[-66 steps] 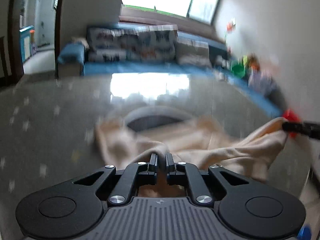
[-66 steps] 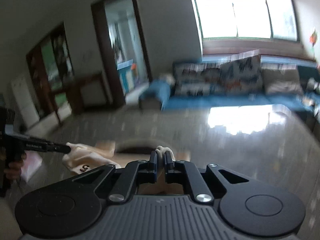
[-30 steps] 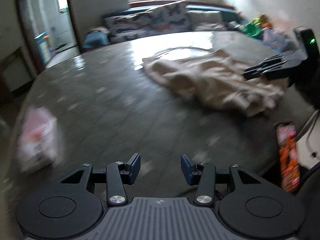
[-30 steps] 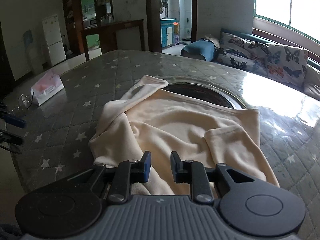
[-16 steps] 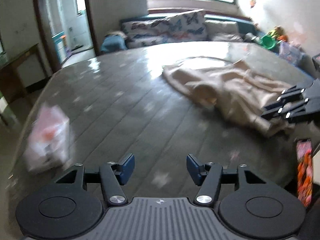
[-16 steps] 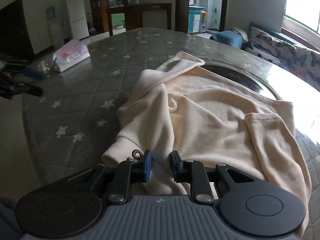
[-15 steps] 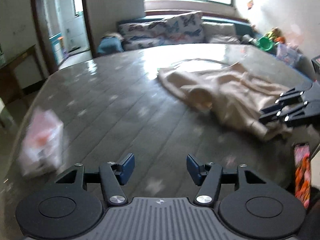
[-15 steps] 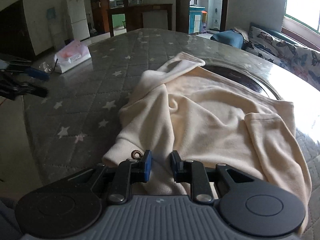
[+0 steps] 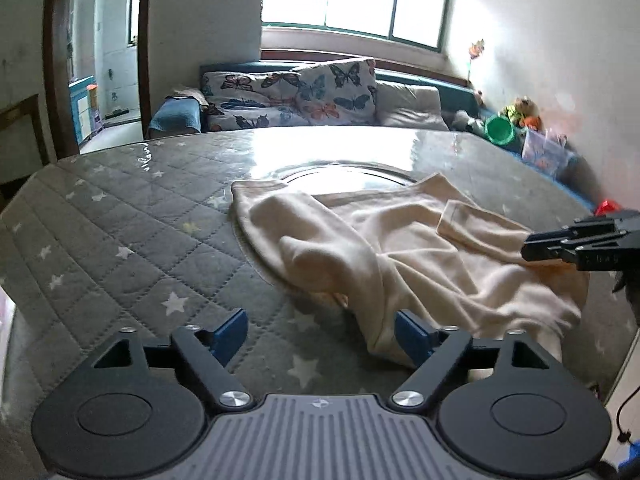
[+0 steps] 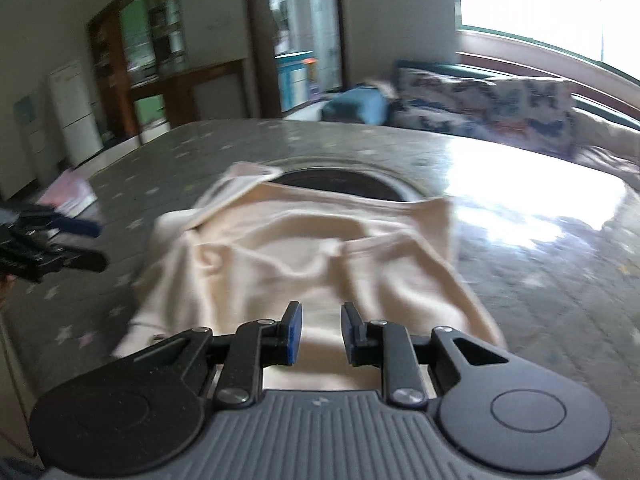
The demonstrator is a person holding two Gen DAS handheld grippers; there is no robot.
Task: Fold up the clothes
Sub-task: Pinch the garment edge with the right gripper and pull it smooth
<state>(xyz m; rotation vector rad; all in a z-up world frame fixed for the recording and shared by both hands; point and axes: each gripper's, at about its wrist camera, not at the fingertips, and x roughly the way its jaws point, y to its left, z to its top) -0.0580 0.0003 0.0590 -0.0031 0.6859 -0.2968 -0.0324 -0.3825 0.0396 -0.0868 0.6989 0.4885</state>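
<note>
One cream-coloured garment (image 9: 404,248) lies rumpled on the tabletop (image 9: 120,240), which is covered in a grey quilted cloth printed with pale stars under a glossy sheet. The garment is the only piece of clothing on it, spread from the round recess (image 9: 344,170) near the tabletop's middle down toward the near edge. It is soft and thick-looking, heaped into loose folds, with one sleeve-like flap (image 9: 476,226) lying across its right part and a rounded hump bunched at its left side. Two grippers are in view. The left gripper (image 9: 320,330) is low over the tabletop just beside the garment's near-left edge; its jaws have just been opening and stand wide apart, with only bare quilted cloth between them, though the right blue pad sits right at the cloth's hem. The right gripper (image 10: 320,334) is above the garment's near edge, its jaws a narrow gap apart with cream fabric showing behind that gap; the pads do not press on anything. One pink packet (image 10: 70,196) lies on the far-left part of the tabletop. Behind it stands a blue sofa (image 9: 320,96) carrying butterfly-print cushions (image 9: 332,88).
</note>
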